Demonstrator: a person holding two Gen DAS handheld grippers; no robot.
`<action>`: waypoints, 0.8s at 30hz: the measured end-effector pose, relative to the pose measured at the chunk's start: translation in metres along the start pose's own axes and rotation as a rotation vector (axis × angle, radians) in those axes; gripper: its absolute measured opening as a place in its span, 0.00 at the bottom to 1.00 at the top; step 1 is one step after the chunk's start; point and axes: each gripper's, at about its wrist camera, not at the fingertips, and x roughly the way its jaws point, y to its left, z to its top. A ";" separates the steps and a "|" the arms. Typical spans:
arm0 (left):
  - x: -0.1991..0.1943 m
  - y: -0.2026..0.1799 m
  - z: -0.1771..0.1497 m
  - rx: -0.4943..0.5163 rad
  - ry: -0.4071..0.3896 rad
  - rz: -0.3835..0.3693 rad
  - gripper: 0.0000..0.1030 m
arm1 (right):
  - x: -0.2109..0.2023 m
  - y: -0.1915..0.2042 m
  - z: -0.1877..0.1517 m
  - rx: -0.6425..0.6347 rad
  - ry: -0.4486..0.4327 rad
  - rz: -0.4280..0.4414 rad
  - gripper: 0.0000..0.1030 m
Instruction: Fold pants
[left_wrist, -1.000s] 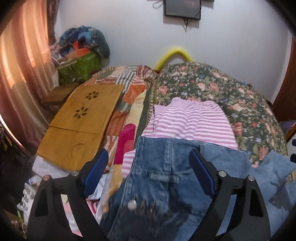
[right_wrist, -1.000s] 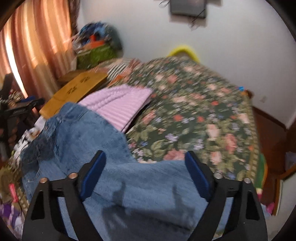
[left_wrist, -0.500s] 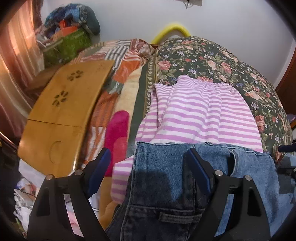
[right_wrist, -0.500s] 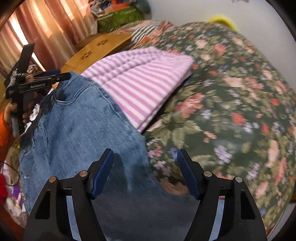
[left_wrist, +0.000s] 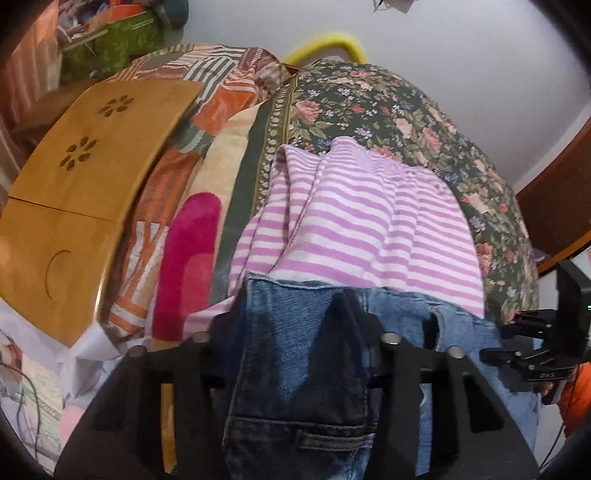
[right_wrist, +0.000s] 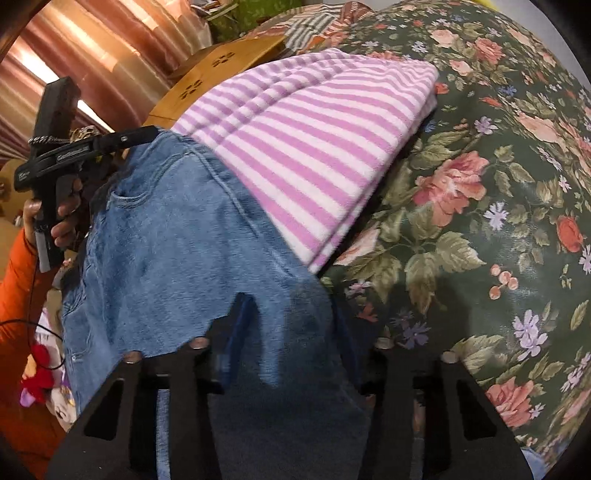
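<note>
A bed under a dark floral bedspread (right_wrist: 480, 184) fills the room's middle, with a wooden lap tray (left_wrist: 85, 166) lying on a striped blanket to one side and a plain white wall behind. The blue jeans (right_wrist: 177, 251) lie at the bed's near edge, their far end resting on a folded purple-striped top (right_wrist: 306, 140). Both grippers point steeply down onto the denim and their jaws have just been closing, with cloth between them. The left gripper (left_wrist: 291, 332) stands narrow and pinches a dark bunched fold of the jeans just short of the striped top; a belt loop shows low between its arms. The right gripper (right_wrist: 291, 325) is likewise drawn in on a raised ridge of paler denim beside the bedspread. Seen from the right wrist, the jeans' long axis seems to run across from one gripper to the other, with the left one at the pocket end, so each hand appears to hold its own end. The coming move likely turns on lifting both ends together and carrying one over the other.
</note>
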 end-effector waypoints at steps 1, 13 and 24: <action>-0.001 0.000 -0.001 0.006 0.004 0.006 0.30 | -0.001 0.002 -0.001 -0.004 -0.005 -0.002 0.30; -0.077 -0.014 -0.009 0.038 -0.120 -0.006 0.04 | -0.040 0.038 -0.005 -0.050 -0.128 -0.041 0.09; -0.176 -0.013 -0.057 0.078 -0.237 -0.038 0.04 | -0.107 0.097 -0.037 -0.116 -0.274 -0.127 0.09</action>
